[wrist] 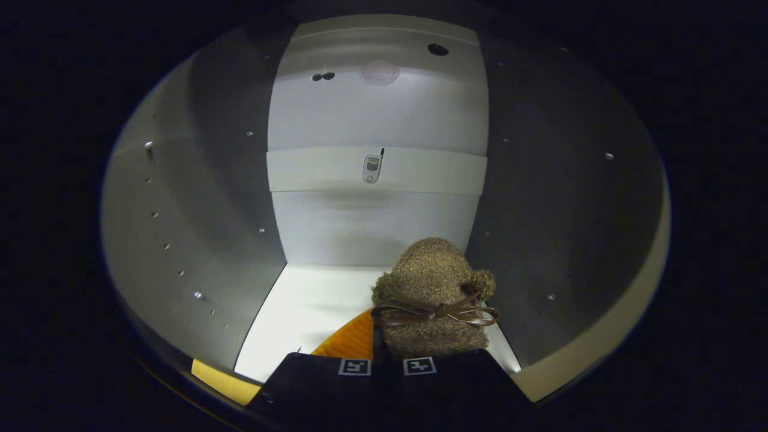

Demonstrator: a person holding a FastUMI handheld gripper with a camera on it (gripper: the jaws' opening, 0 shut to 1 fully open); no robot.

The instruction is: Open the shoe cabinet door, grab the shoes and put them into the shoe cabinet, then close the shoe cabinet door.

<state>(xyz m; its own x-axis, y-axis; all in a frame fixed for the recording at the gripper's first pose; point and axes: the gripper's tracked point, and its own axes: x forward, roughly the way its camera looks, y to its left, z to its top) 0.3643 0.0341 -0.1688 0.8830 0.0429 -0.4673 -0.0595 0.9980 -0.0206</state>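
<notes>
I am looking into the open shoe cabinet (204, 210), which has grey side walls and a white back wall. A brown fuzzy shoe (432, 282) with a dark bow and an orange sole sits just ahead of my fingers, toe pointing at the back wall. It is over the right half of the white cabinet floor (306, 312). My gripper (387, 360) is shut on the shoe's heel end, its two fingers close together with the shoe's edge pinched between them. Whether the shoe touches the floor cannot be told.
A white cross rail (312, 171) with a small metal fitting (372, 168) runs across the back wall. Rows of peg holes dot both side walls. A pale front edge of the cabinet (600, 354) curves past on the right, and a yellow strip (222, 378) lies at the lower left.
</notes>
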